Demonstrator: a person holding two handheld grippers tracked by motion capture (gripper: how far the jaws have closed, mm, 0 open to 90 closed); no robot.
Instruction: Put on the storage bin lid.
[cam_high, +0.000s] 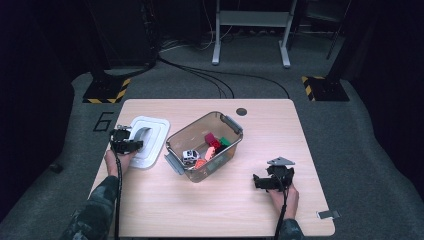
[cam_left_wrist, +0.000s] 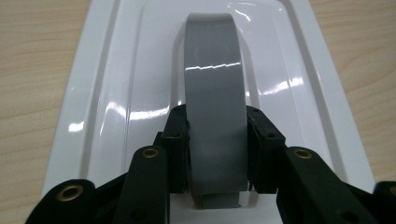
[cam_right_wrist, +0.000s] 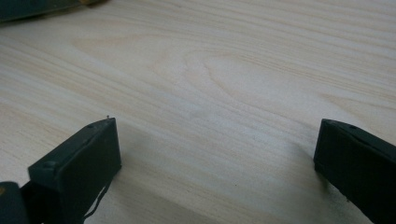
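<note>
A white lid (cam_high: 152, 131) lies flat at the table's left, with a grey arched handle (cam_high: 141, 136) across its middle. My left gripper (cam_high: 131, 145) is shut on that handle. In the left gripper view both pads (cam_left_wrist: 178, 135) press the sides of the grey handle (cam_left_wrist: 215, 88) above the glossy lid (cam_left_wrist: 130, 70). My right gripper (cam_high: 260, 181) rests at the front right of the table, open. In its own view the right gripper (cam_right_wrist: 217, 140) has its jaws wide apart over bare wood with nothing between them.
A clear brown-tinted box (cam_high: 226, 121) stands at the table's middle, holding a toy car (cam_high: 190, 156), red (cam_high: 212, 139) and green (cam_high: 225, 142) bricks. A dark round grommet (cam_high: 241, 111) sits near the far edge. A small tag (cam_high: 328, 214) lies at the front right corner.
</note>
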